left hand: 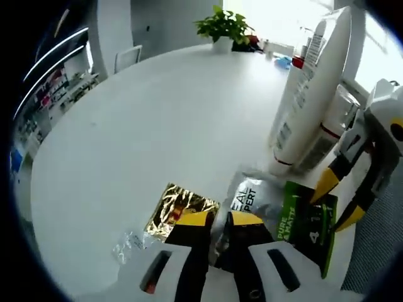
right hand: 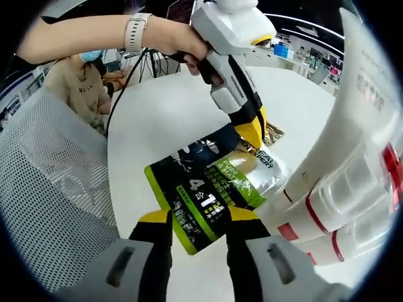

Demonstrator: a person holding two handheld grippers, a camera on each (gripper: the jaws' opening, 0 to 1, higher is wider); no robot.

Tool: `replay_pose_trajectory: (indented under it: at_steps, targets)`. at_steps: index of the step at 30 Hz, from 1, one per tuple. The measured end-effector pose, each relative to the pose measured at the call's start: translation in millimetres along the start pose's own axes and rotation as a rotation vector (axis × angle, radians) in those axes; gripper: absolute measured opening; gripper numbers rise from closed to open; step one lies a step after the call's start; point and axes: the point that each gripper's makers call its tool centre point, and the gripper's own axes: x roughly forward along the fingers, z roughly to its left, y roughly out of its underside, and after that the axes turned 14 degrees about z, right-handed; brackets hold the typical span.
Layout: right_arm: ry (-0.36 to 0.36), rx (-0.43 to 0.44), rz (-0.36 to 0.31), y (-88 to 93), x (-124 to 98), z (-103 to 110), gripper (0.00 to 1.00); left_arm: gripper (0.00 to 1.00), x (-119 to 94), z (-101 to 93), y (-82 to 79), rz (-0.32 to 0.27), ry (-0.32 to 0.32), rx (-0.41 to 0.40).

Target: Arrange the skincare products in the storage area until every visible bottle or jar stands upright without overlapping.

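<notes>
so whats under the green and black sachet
A silver sachet lies partly beneath the green and black sachet, its printed edge sticking out toward the white tube. The white table is below both. The rest of the silver one is covered.

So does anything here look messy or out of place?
Yes. Flat sachets lie piled on the table instead of standing: a green sachet overlaps a silver one, with a gold packet beside them. The white tube leans tilted against clear bottles.
</notes>
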Motion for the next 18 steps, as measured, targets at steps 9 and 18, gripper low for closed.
replay_pose_trajectory:
  at_steps: [9, 18]
  targets:
    - [0.017, 0.046, -0.014, -1.3, 0.2, -4.6, 0.31, 0.0, 6.3, 8.9, -7.8, -0.015, -0.065, 0.028]
    - [0.019, 0.057, -0.022, -2.3, 0.9, -5.5, 0.32, 0.0, -15.5, -0.5, -6.2, -0.035, -0.05, 0.067]
